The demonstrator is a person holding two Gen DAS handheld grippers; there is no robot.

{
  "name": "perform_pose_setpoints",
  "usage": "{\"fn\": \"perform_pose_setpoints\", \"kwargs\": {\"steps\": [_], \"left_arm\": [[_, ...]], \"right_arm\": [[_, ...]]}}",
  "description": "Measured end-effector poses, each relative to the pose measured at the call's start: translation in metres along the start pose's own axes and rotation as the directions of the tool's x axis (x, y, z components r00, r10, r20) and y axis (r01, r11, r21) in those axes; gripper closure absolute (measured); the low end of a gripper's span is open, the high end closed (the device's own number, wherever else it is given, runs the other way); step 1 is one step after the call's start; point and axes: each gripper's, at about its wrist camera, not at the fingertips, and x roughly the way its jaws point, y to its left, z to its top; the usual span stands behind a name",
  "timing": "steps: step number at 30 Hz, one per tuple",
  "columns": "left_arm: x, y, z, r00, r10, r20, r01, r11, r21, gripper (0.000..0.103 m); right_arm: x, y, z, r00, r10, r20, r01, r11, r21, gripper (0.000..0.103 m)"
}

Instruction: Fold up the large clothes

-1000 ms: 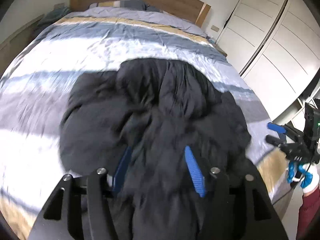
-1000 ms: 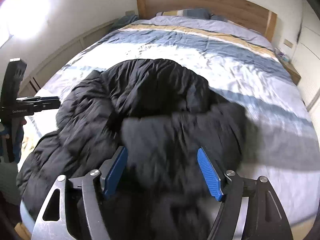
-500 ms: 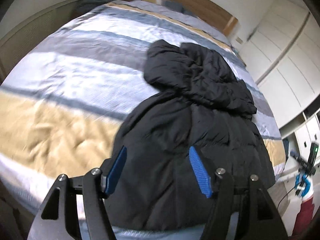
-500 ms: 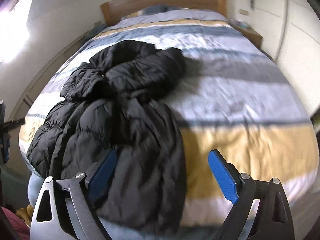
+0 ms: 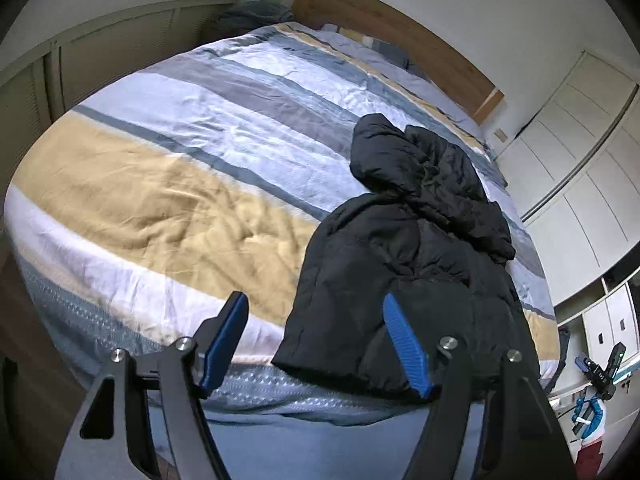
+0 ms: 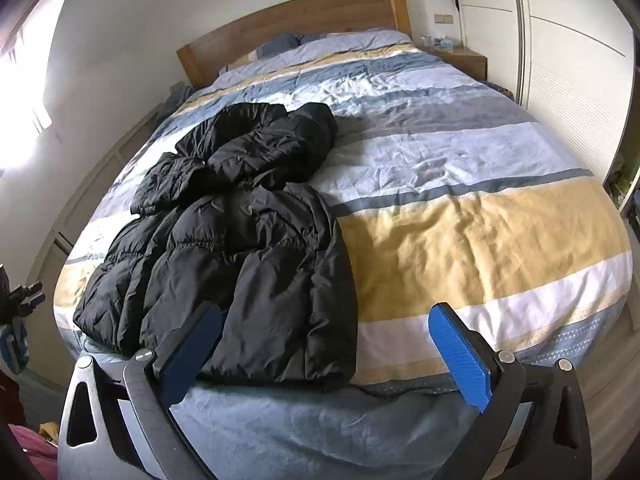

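Observation:
A black puffer jacket (image 5: 408, 256) lies crumpled on the bed, its hem at the foot edge and its hood toward the headboard; it also shows in the right wrist view (image 6: 240, 232). My left gripper (image 5: 316, 320) is open and empty, held off the foot of the bed just before the jacket's hem. My right gripper (image 6: 326, 336) is open wide and empty, also off the foot edge, with its left finger in front of the jacket's hem.
The bed (image 6: 480, 216) has a striped blue, white and yellow duvet and a wooden headboard (image 6: 300, 20). White wardrobes (image 5: 580, 152) stand along one side, a nightstand (image 6: 460, 58) by the headboard, low panelled wall (image 5: 80, 64) on the other side.
Both grippers have pulled back from over the jacket to beyond the foot of the bed and swung apart. The jacket now lies released on the duvet.

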Motion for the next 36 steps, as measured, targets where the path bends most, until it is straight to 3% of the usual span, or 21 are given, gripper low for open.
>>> {"fn": "perform_pose_setpoints", "kwargs": {"steps": [6,15,19,23,27,36], "left_arm": [[0.035,0.009,-0.007,0.994,-0.073,-0.078,0.067,0.995,-0.071,0.032],[0.134,0.015,-0.030,0.961,-0.104,-0.256,0.065,0.986,-0.156,0.032],[0.163,0.018,-0.032,0.948,-0.125,-0.293,0.066,0.977,-0.204,0.032],[0.182,0.018,-0.042,0.922,-0.216,-0.321,0.132,0.956,-0.262,0.032],[0.189,0.021,-0.055,0.891,-0.330,-0.312,0.221,0.915,-0.337,0.032],[0.183,0.004,-0.061,0.886,-0.362,-0.291,0.253,0.902,-0.351,0.032]], "right_arm": [[0.016,-0.007,0.000,0.998,0.051,-0.021,-0.050,0.997,0.063,0.000],[0.094,-0.022,-0.005,0.976,0.106,-0.189,-0.073,0.982,0.175,0.000],[0.132,-0.033,-0.011,0.952,0.167,-0.255,-0.104,0.964,0.246,0.000],[0.159,-0.041,-0.023,0.925,0.240,-0.294,-0.141,0.936,0.321,0.000],[0.176,-0.044,-0.032,0.898,0.297,-0.324,-0.175,0.918,0.356,0.000],[0.173,-0.029,-0.043,0.823,0.456,-0.340,-0.329,0.869,0.370,0.000]]}}
